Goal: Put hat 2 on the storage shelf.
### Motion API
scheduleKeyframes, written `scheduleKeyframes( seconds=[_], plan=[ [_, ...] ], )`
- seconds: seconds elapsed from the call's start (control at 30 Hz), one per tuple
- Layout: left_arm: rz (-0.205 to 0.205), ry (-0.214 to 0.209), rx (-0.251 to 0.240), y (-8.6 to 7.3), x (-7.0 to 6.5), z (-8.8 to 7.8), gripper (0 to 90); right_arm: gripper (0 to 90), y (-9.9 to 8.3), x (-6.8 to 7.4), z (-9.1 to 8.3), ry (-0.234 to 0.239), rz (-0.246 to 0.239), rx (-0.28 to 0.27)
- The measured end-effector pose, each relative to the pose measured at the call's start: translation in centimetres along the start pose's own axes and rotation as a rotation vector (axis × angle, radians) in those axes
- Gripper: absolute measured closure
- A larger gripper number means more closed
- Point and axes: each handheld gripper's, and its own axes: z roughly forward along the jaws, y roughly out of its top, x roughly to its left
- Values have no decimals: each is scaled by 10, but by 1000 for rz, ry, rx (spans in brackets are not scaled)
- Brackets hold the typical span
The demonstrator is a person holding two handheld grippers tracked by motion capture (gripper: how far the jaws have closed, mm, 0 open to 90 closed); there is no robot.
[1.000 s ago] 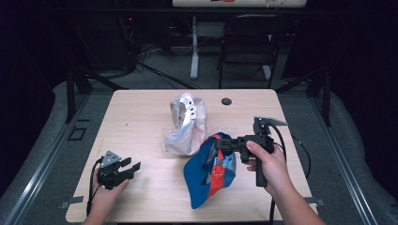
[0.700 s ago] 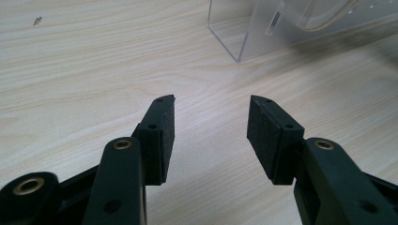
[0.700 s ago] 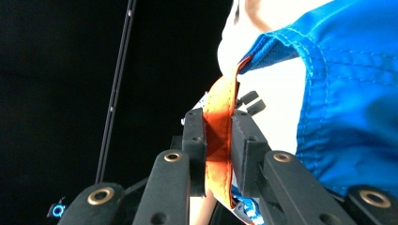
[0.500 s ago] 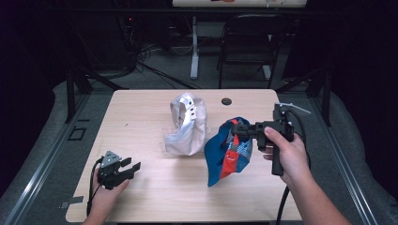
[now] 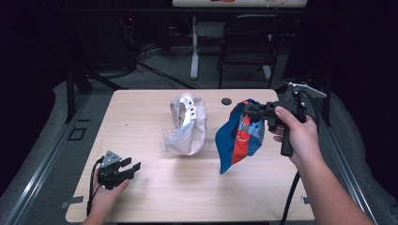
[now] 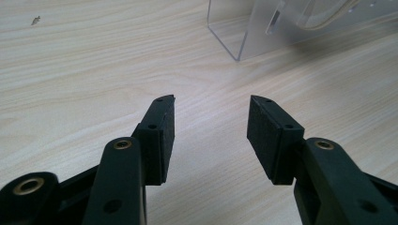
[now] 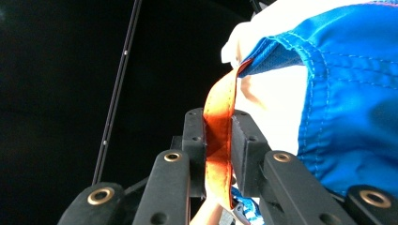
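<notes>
— What have your tongs got?

— My right gripper (image 5: 245, 109) is clamped on the orange strap (image 7: 219, 124) of the blue cap (image 5: 239, 138); the cap hangs clear of the table (image 5: 187, 187), at about three o'clock from the silver cap (image 5: 187, 124).

— And the other?

— My left gripper (image 5: 133, 167) rests at about seven o'clock on the table, jaws wide with nothing between them, pointing toward the clear stand (image 6: 263, 28).

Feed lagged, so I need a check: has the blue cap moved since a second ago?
Yes. The blue cap, pinched by its orange strap in the right gripper, has lifted off the table and gone right, away from the white cap.
</notes>
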Motion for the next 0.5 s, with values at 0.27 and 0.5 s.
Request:
scheduleKeyframes(
  seconds=[0.27,0.5],
  plan=[
    [0,0,-2,0,0,0,524,777,24,7,6,-32,4,-28],
    [-1,-2,-8,0,2,-1,523,777,43,15,12,-49,0,-44]
  ],
)
